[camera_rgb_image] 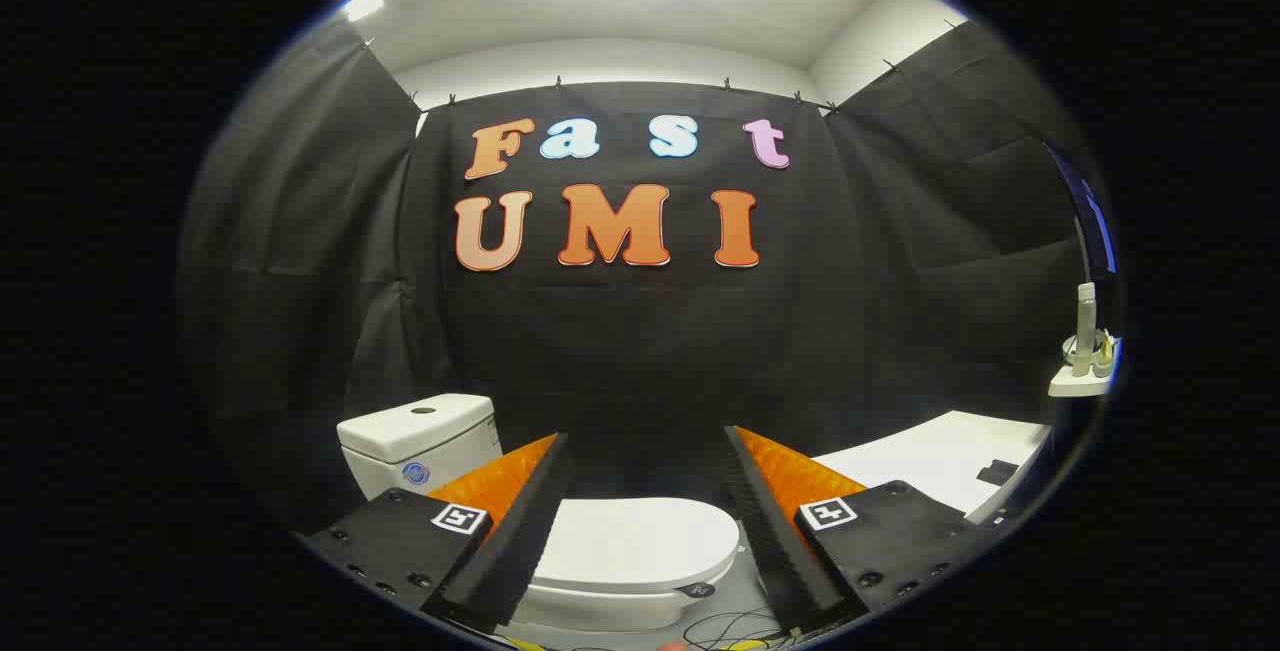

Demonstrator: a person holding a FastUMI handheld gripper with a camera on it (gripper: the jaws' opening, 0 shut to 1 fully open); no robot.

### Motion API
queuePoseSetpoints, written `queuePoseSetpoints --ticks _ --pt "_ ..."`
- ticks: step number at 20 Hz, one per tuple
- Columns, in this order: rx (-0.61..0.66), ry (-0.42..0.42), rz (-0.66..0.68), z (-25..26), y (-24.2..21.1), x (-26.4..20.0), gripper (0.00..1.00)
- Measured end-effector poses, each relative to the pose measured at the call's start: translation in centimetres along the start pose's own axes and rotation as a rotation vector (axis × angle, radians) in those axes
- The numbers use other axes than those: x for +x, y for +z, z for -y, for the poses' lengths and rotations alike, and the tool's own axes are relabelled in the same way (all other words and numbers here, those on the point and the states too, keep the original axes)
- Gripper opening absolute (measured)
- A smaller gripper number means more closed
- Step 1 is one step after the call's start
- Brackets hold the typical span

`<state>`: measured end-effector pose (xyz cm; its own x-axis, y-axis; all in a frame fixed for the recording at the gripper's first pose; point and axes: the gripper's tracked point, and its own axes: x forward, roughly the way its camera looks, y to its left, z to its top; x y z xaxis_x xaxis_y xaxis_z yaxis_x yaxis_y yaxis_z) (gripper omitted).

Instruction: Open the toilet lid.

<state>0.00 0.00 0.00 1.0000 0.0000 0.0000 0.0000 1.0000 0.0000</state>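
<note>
A white toilet stands low ahead, its lid [640, 543] lying flat and closed over the bowl. The white cistern [418, 436] rises to the lid's left, behind my left finger. My gripper [645, 451] hovers above the lid, open, with the lid showing in the wide gap between the two fingers. Nothing is held and neither finger touches the toilet.
A white counter or tub edge [930, 466] runs to the right of the toilet. A small white shelf [1080, 381] with a bottle hangs on the right wall. Loose cables [735, 631] lie on the grey floor by the toilet's base. Black cloth walls close in all around.
</note>
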Motion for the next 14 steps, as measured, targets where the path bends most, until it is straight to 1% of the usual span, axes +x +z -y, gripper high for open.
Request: queuePoseSetpoints --ticks 14 --pt "0.007 -0.001 0.001 0.00 -0.03 0.04 0.98"
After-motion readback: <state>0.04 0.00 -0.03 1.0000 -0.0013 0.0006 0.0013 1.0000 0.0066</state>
